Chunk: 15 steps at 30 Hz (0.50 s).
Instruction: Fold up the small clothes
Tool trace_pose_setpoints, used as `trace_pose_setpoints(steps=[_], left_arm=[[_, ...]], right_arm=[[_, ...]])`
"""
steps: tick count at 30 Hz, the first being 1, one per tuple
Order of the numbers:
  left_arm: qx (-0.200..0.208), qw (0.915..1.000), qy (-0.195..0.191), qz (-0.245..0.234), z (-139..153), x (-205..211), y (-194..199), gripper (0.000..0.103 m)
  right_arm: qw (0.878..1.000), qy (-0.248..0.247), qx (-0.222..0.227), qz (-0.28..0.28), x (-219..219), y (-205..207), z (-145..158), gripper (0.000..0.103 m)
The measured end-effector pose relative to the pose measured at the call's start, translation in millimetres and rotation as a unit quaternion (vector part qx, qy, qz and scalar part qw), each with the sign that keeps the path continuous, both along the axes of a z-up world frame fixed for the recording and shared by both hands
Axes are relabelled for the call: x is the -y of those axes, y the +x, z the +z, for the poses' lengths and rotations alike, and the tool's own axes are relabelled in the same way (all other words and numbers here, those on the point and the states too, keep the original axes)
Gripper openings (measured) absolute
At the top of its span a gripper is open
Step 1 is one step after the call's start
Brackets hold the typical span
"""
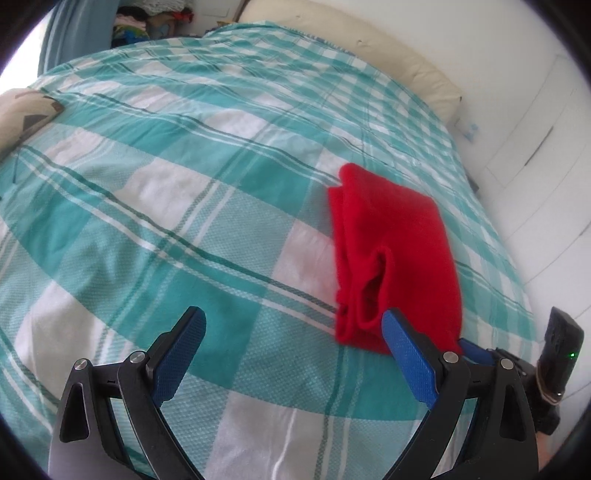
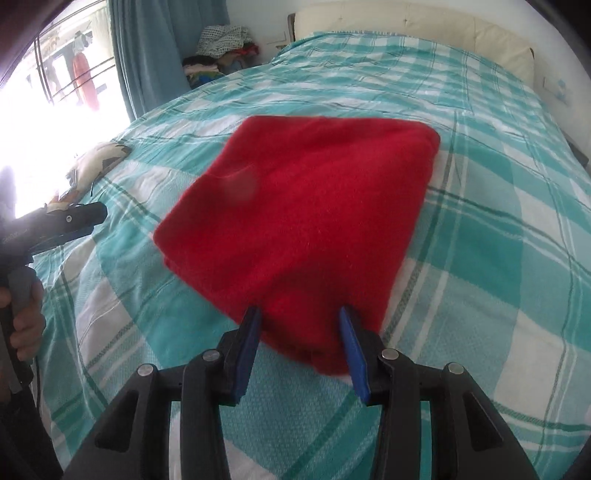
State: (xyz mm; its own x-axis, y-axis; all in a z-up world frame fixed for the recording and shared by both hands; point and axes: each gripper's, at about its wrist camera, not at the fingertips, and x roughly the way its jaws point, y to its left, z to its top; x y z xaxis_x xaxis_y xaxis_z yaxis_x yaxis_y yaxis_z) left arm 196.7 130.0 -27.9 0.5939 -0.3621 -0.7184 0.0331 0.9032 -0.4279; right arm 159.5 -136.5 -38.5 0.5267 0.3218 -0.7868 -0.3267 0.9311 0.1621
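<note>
A small red garment (image 2: 306,221) lies folded on the teal and white checked bedspread (image 2: 498,240). My right gripper (image 2: 299,317) has its jaws partly open around the garment's near corner, with the cloth between the blue pads. In the left wrist view the garment (image 1: 391,254) lies to the right, with an open fold facing me. My left gripper (image 1: 291,321) is wide open and empty above the bedspread (image 1: 147,206), just left of the garment. The left gripper also shows at the left edge of the right wrist view (image 2: 70,218). The right gripper shows at the right edge of the left wrist view (image 1: 476,350).
A cream headboard (image 2: 443,29) stands at the bed's far end. A patterned pillow (image 2: 99,162) lies at the left edge near a bright window. A pile of clothes (image 2: 221,51) sits beside a blue curtain (image 2: 147,55). White cupboard doors (image 1: 535,147) stand to the right.
</note>
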Motion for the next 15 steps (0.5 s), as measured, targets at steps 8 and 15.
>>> trace_pose_setpoints(steps=[8, 15], left_arm=[[-0.067, 0.9957, -0.025, -0.059, -21.4, 46.1, 97.1, 0.098], [-0.107, 0.9915, -0.005, -0.074, -42.1, 72.9, 130.6, 0.098]], right_arm=[[0.976, 0.183, -0.018, -0.119, 89.3, 47.5, 29.1, 0.076], [0.917, 0.340, -0.138, -0.153, 96.0, 128.1, -41.9, 0.076]])
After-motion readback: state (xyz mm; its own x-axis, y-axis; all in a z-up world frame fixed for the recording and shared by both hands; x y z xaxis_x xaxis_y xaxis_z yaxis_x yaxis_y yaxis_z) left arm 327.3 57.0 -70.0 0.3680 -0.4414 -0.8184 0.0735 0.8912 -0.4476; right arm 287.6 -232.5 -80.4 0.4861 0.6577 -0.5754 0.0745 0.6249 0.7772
